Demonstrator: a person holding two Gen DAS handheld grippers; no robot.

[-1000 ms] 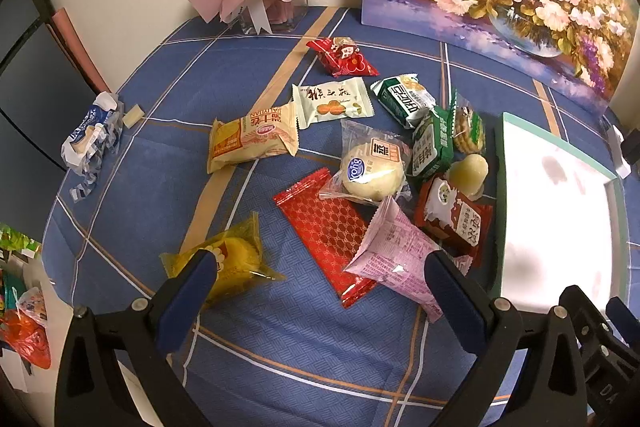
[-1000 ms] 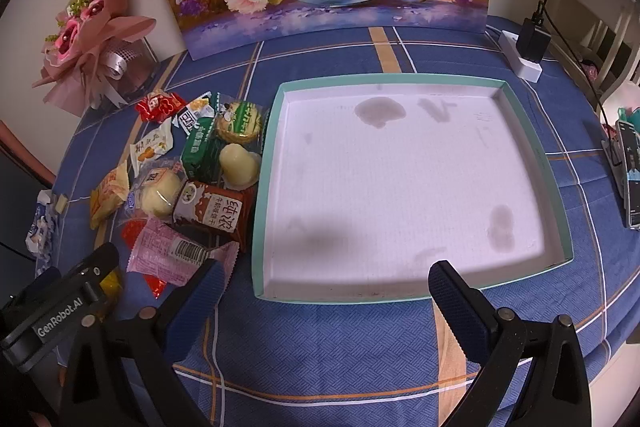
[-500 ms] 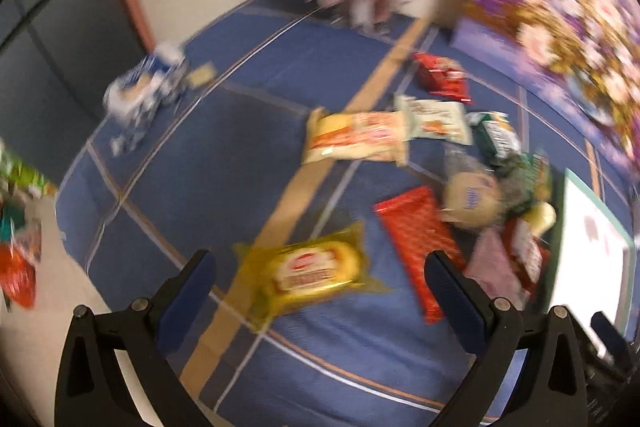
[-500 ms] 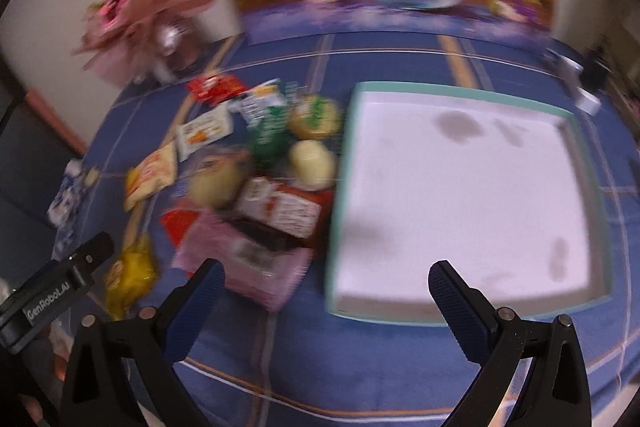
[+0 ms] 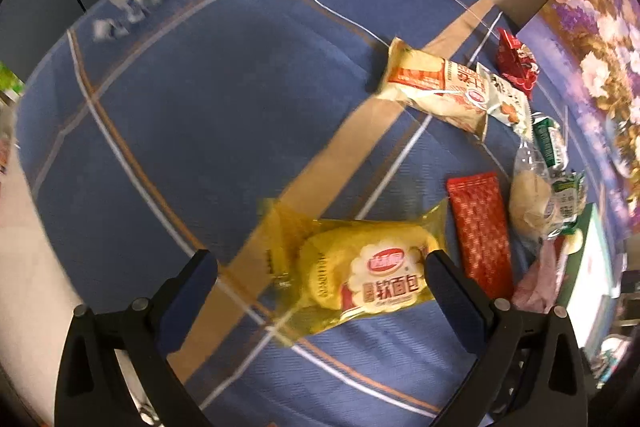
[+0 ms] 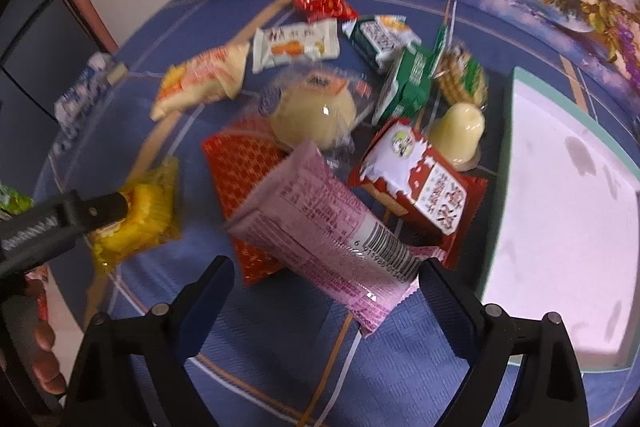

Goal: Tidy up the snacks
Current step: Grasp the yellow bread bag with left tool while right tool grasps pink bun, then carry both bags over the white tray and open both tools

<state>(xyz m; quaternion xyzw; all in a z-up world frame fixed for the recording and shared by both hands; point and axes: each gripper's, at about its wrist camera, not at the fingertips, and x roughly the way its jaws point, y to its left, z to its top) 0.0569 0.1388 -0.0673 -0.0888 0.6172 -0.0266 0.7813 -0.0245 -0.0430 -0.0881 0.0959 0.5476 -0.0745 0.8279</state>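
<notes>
**Closing in on two soft packets at once**

Hovering over the snack pile, I have both grippers pitched steeply down at the cloth. My left gripper (image 5: 320,277) stands with jaws wide apart and the yellow bread (image 5: 360,267) lies between them, its right end just beside the right finger, nothing pressed yet. My right gripper (image 6: 326,285) has jaws apart too, and they have just been narrowing a little; the pink pack (image 6: 324,227) lies between them on a slant, its barcode end close to the right finger, not clamped.

Both should handle light and soft. The yellow bread is a puffy bun in a slick clear wrapper: I judge a hard squeeze would crush it, and the film may slide, so I would take it across the plump middle and not by the flat crimped ends. The pink pack looks like a firmer bar in crinkly foil; it rests partly on the red packet (image 6: 240,171), so I would grip mid-length, across its narrow width, to lift it free without dragging the neighbour.

Beyond my right finger sits the tray (image 6: 516,155), bare inside, which I take to be where the snacks go.
</notes>
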